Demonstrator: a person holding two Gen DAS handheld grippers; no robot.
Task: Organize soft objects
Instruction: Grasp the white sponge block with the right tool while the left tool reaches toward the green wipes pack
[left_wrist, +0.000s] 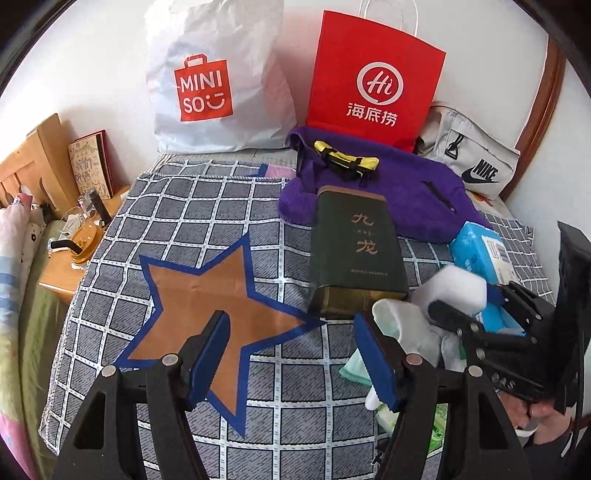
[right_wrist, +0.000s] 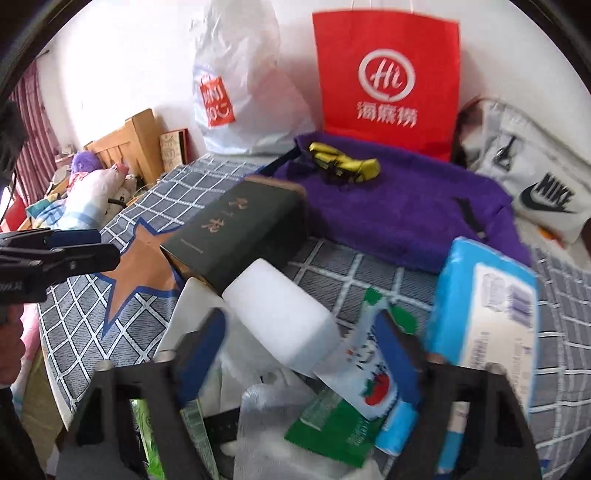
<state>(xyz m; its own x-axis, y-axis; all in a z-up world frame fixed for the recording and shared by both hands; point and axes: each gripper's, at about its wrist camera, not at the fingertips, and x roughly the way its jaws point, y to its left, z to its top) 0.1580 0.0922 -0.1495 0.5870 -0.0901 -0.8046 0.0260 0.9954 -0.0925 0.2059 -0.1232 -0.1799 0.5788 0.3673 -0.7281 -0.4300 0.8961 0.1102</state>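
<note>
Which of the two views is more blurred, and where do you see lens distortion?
Right wrist view: motion blur smears the blue tissue pack and the pile near the right gripper. Left wrist view: sharp, the green box lettering is readable. Both views: fisheye bends the checked cloth lines, corners dark.

We see a home bedroom: a bed (left_wrist: 177, 221) under checked cover, wooden nightstand (left_wrist: 62, 269), pillows (right_wrist: 92, 192).
</note>
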